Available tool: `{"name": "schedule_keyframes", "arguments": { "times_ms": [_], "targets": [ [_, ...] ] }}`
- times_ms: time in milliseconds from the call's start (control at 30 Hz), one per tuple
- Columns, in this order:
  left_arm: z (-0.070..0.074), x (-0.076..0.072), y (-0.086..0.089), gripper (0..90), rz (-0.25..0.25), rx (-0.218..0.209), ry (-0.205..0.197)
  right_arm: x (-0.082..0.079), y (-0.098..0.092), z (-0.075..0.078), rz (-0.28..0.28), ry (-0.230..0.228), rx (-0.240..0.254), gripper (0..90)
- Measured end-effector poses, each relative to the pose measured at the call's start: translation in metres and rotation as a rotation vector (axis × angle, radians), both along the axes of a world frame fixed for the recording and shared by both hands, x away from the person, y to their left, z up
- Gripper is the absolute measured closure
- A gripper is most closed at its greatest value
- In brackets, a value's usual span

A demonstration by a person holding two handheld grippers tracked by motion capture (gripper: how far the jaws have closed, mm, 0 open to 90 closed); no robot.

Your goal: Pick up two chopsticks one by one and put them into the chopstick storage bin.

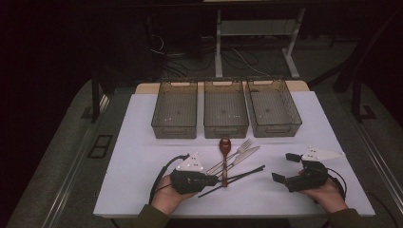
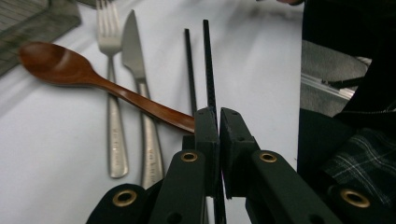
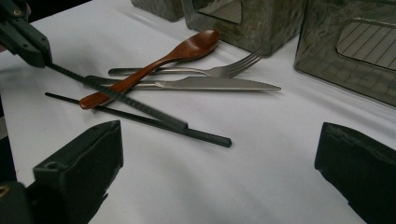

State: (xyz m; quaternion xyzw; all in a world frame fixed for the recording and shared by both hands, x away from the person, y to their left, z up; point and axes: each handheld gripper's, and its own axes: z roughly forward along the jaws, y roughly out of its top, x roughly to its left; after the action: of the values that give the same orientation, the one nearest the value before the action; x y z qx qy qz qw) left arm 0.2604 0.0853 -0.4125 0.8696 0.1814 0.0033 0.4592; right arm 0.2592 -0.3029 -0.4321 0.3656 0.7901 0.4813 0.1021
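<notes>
We are clamping one chopstick [image 2: 208, 70] in the left gripper [image 2: 218, 140] near the table's [image 1: 142, 161] front edge; the right gripper [image 3: 219, 177] is gaping, holding nothing.

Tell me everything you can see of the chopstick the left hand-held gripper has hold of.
The held chopstick is a thin, straight black stick with a faintly woven, matte look. The left hand-held gripper is shut on one end; that end is raised, the stick slanting down across the wooden spoon's handle, its far tip by the second chopstick on the white table.

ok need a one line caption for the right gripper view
Open right hand-held gripper faces the wooden spoon, fork and knife while the left hand-held gripper pinches one black chopstick.
</notes>
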Motion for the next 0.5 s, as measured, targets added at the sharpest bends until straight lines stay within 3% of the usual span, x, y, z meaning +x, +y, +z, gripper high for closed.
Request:
{"name": "schedule_keyframes", "arguments": {
  "times_ms": [500],
  "targets": [
    [0.016, 0.015, 0.021, 85.8, 0.079, -0.027, -0.048, 0.002, 0.003, -0.005, -0.002, -0.007, -0.012, 0.5]
  ]
}}
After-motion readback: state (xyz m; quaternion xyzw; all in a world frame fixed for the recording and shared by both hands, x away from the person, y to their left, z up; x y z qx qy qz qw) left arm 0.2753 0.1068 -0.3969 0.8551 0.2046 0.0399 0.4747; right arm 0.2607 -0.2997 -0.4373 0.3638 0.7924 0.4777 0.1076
